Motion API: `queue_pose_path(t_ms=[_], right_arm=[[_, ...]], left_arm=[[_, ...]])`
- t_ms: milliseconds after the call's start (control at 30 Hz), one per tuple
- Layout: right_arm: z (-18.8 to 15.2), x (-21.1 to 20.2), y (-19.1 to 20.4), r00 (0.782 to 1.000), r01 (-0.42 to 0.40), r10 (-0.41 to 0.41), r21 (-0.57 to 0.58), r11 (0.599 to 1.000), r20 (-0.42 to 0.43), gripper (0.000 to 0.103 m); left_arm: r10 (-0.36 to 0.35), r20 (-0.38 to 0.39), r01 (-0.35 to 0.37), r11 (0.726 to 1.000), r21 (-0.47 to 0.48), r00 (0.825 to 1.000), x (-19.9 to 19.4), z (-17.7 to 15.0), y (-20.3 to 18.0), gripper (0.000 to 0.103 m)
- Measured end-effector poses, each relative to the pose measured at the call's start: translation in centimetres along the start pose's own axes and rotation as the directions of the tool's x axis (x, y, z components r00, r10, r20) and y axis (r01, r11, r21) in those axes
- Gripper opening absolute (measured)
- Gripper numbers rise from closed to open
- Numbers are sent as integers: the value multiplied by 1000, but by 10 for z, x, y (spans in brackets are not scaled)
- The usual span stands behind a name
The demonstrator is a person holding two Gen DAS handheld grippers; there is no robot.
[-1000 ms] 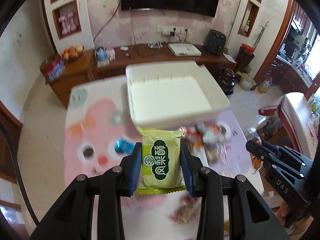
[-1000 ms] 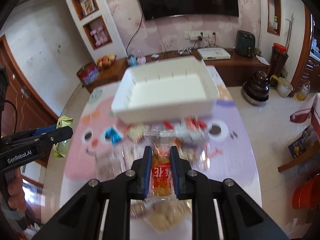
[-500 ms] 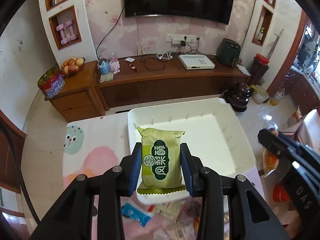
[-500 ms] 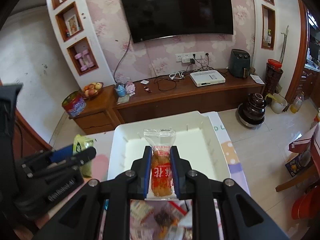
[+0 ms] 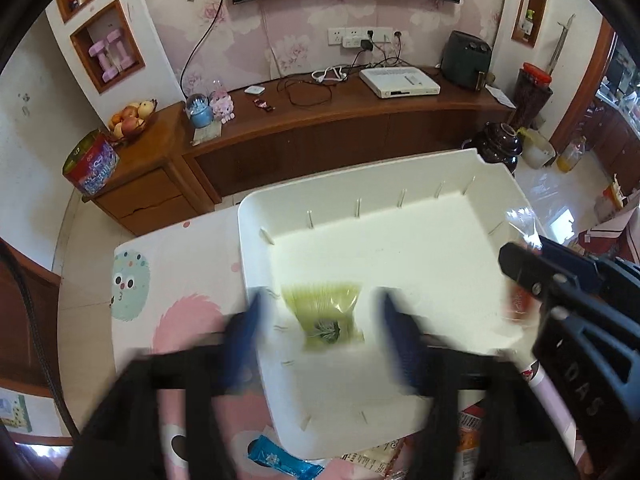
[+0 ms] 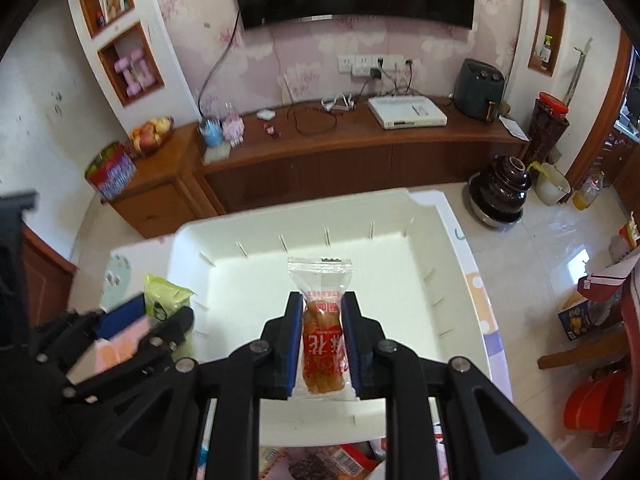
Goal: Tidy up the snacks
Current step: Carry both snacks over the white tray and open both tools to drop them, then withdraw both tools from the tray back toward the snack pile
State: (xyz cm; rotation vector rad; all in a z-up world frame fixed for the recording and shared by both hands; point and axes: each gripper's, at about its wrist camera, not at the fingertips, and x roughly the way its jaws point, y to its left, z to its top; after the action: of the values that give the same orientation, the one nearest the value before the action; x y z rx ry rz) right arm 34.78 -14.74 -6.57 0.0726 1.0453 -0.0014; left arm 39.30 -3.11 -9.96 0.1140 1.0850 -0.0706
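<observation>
A white tray [image 5: 256,216] stands on the pink table; it also shows in the right wrist view [image 6: 188,240]. My left gripper [image 5: 320,324] is over the tray's near left part, blurred, with its jaws spread wide. The green snack packet [image 5: 326,312] is blurred between them, free of the pads, over the tray floor. In the right wrist view the green packet [image 6: 164,296] shows beside the left gripper [image 6: 152,332]. My right gripper [image 6: 322,344] is shut on a clear packet with a red label [image 6: 322,328], held over the tray's middle; in the left wrist view it [image 5: 532,276] is at the right.
Loose snacks lie on the table in front of the tray, among them a blue packet [image 5: 280,460] and red packets [image 6: 344,460]. A wooden TV cabinet [image 5: 340,120] runs behind the table. A dark jar [image 6: 500,188] stands on the floor at the right.
My left gripper has opened and let go of the green packet, which is dropping into the tray. Both grippers have moved further over the tray. The right gripper still holds its packet.
</observation>
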Motion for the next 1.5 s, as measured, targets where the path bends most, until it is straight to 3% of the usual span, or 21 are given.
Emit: queue_pose_path(t_ms=[67,100,200,367,600,933,1100,1233,1500], right_arm=[[0,2,1,1000,5,-5,-4,1000,-6,29],[-1,1,2,1000,6,-6,-7,1000,-5,39],[-2,-8,4,1000,1,0,-16,1000,20,53],[-3,-26,7,999,-29,31,-32,999,43,55],[-12,-64,8,992,-19,25,-47,999,125,57],[-44,-125,3,965,-52,63,-51,997,253,57],[-64,-146,-11,962,-147,149,-27,989,230,57],[-85,-170,-23,965,-85,89,-27,996,246,58],[-128,-214,-62,969,-53,58,-26,998,240,58]], left_arm=[[17,11,-17,1000,-8,1000,2,-4,4,89],[6,9,-6,1000,-15,1000,2,-5,6,89],[-37,-6,37,998,-55,999,1,-10,14,89],[-77,41,81,992,-94,996,-15,-22,22,89],[-58,94,67,994,-91,994,-46,-41,25,89],[-72,161,95,986,-140,984,-104,-75,28,89],[-86,174,115,979,-166,981,-133,-100,26,89],[-80,207,118,978,-175,975,-160,-123,21,89],[-83,282,136,975,-175,956,-212,-172,2,89]])
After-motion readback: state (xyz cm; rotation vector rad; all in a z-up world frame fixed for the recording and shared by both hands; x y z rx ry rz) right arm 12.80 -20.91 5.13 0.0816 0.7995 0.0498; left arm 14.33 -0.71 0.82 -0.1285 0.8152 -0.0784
